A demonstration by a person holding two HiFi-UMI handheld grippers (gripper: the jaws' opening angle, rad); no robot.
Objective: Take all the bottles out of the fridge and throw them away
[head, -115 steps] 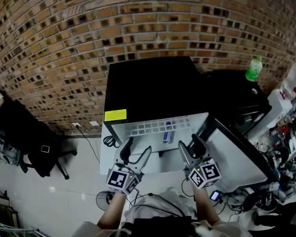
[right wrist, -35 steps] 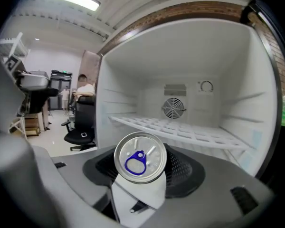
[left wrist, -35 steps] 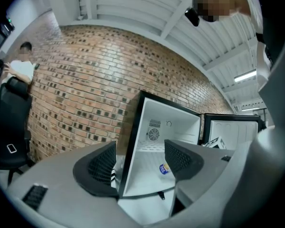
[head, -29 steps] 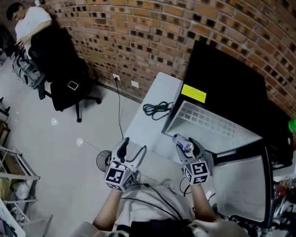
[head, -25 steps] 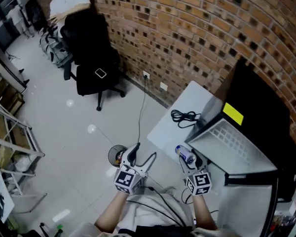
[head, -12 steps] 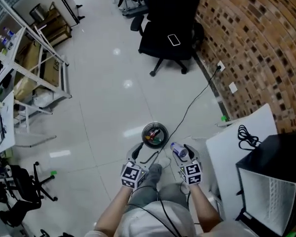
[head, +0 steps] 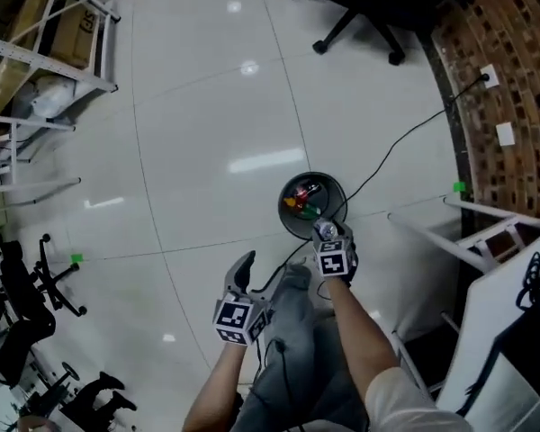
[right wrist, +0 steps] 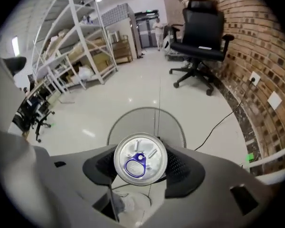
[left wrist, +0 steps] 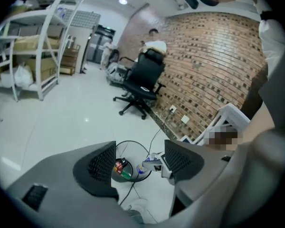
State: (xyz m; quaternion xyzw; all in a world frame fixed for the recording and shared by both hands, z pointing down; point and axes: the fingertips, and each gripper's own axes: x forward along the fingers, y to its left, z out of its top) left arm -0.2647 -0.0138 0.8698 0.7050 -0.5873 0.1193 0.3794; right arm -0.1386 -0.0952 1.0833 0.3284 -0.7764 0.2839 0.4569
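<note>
Pinching a silver drink can (right wrist: 140, 157) in the right gripper (head: 327, 235), jaws pressing on its sides, right at the 6 o'clock rim of the round wire bin (head: 285, 198). Holding the left gripper (head: 256, 275) at 7 o'clock of the bin, jaws spread, gripping nothing.

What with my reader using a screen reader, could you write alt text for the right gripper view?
The right claw is shut on a silver can with a blue pull tab, seen end-on, with a round mesh bin right behind it. Further back stand a black office chair, a brick wall and white shelving.
</note>
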